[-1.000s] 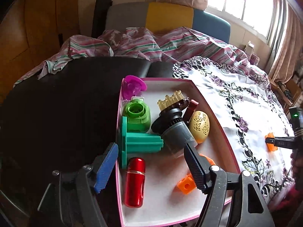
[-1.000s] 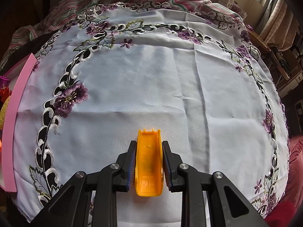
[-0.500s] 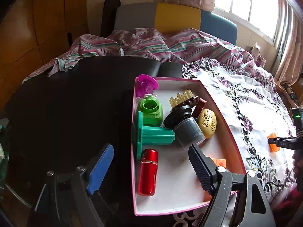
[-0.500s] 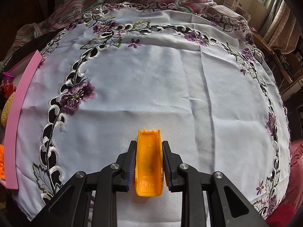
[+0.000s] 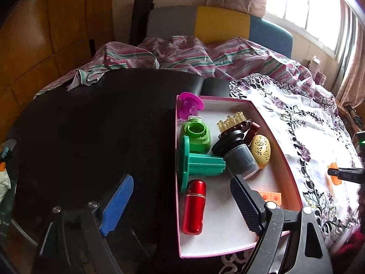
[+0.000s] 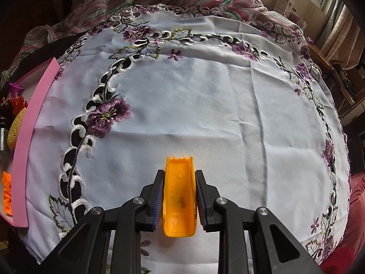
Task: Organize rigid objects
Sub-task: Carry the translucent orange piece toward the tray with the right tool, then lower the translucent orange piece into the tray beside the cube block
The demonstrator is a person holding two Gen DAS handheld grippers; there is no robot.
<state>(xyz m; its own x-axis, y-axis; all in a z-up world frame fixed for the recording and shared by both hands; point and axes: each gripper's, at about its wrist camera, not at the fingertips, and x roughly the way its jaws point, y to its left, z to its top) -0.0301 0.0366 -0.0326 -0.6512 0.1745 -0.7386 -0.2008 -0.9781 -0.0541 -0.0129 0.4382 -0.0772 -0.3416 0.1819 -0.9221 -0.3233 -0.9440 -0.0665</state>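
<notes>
The right gripper [image 6: 179, 199] clamps an orange plastic piece [image 6: 179, 194] between its fingers, above the embroidered white tablecloth [image 6: 205, 105]. The left gripper [image 5: 180, 202] is spread wide and holds nothing, above the near left edge of the pink tray [image 5: 290, 166], which lies left of the cloth and holds a red cylinder [image 5: 194, 206], a green spool [image 5: 198, 163] and a cream egg [image 5: 260, 150].
</notes>
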